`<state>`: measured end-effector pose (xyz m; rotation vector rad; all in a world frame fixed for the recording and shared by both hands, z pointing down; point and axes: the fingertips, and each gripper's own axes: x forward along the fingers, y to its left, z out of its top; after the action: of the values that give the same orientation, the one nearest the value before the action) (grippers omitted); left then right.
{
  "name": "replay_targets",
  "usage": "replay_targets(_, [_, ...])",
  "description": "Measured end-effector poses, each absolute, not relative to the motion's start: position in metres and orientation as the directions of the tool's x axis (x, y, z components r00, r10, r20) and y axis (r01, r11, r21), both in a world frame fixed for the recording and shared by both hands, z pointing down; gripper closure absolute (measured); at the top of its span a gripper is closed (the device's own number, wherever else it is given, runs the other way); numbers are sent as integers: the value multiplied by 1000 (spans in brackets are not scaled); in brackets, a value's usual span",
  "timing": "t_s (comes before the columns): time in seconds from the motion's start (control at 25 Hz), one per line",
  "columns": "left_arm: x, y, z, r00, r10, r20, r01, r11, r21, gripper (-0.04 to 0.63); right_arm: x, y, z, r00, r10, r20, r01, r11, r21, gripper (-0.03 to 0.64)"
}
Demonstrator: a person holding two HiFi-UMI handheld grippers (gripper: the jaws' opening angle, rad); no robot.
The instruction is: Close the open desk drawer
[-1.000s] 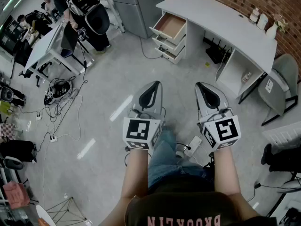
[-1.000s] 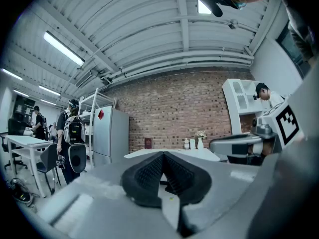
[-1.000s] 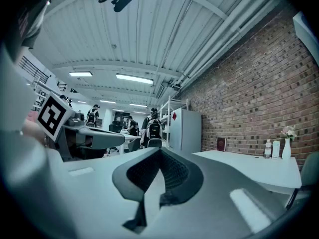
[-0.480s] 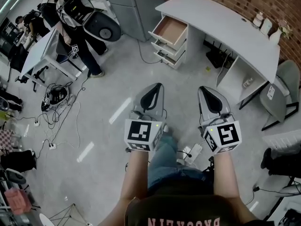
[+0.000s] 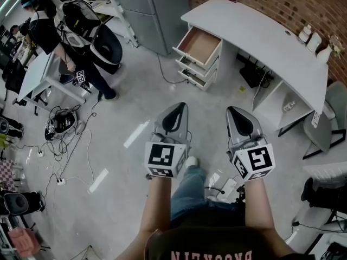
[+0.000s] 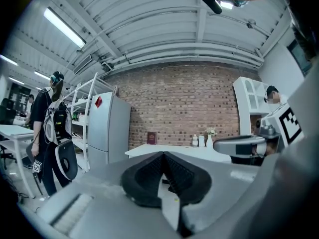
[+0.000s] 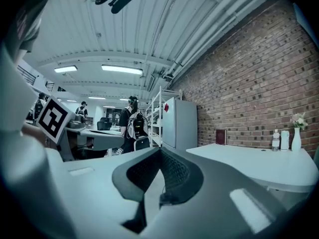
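The white curved desk (image 5: pixel 260 34) stands against the brick wall at the upper right of the head view. Its top drawer (image 5: pixel 199 43) is pulled out and shows a bare brown inside, above two lower drawers (image 5: pixel 192 72). My left gripper (image 5: pixel 176 108) and right gripper (image 5: pixel 237 112) are held side by side over the floor, well short of the drawer, both shut with nothing in them. In the left gripper view the shut jaws (image 6: pixel 163 156) point at the desk (image 6: pixel 149 148). The right gripper (image 7: pixel 159 153) points past the desk top (image 7: pixel 249 166).
A grey fridge (image 5: pixel 146 10) stands left of the desk. A person with a backpack (image 5: pixel 81 31) stands by a white table (image 5: pixel 38 72), with cables (image 5: pixel 65 121) on the floor. A grey chair (image 5: pixel 328 118) is at right; a power strip (image 5: pixel 227 186) lies near my feet.
Both grippers have moved forward across the floor toward the desk, still shut. The drawer now sits nearer and lower in the head view. The person at left has shifted.
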<state>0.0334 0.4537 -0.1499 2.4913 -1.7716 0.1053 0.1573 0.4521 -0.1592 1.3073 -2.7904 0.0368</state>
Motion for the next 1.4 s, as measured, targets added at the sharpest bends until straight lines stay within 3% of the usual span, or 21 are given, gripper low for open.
replay_targets(0.64, [-56, 329, -115, 345, -930, 128, -935, -330, 128, 601, 94, 344, -135, -570, -805, 166, -807, 586, 70, 618])
replay_targets(1.4, [-45, 212, -69, 332, -906, 261, -942, -305, 142, 601, 101, 216, -90, -590, -778, 216, -800, 600, -25, 618])
